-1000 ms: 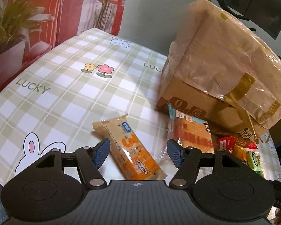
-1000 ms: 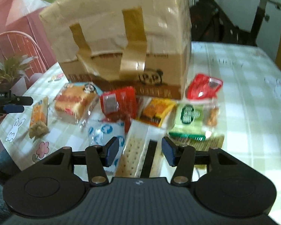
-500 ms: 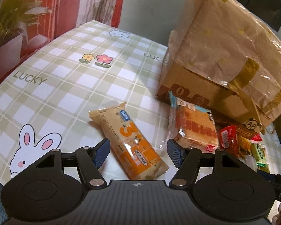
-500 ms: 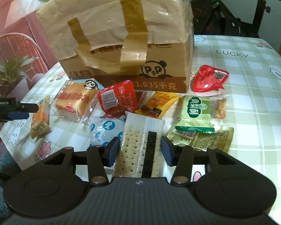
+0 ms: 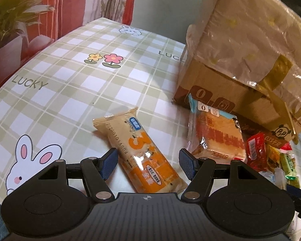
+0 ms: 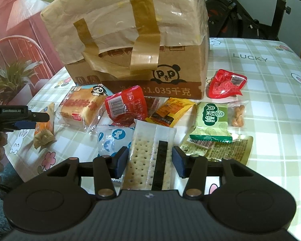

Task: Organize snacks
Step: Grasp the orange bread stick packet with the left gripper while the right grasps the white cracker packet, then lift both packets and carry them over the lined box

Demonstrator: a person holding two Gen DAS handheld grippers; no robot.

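My left gripper is open, its jaws on either side of an orange and beige snack bar lying on the checked tablecloth. A wrapped bread cake lies just right of it. My right gripper is open, with a clear cracker packet between its jaws on the table. Ahead of it lie a red packet, a yellow packet, a green packet, a blue-and-white packet and the bread cake. The left gripper shows at the right wrist view's left edge.
A large taped cardboard box stands behind the snacks; it also fills the right of the left wrist view. A red crumpled packet and a small bag of nuts lie right of the box. An exercise bike stands behind the table.
My left gripper has drawn closer over the snack bar. My right gripper has tilted down toward the cracker packet, which now lies deeper between the jaws. Both stay open.
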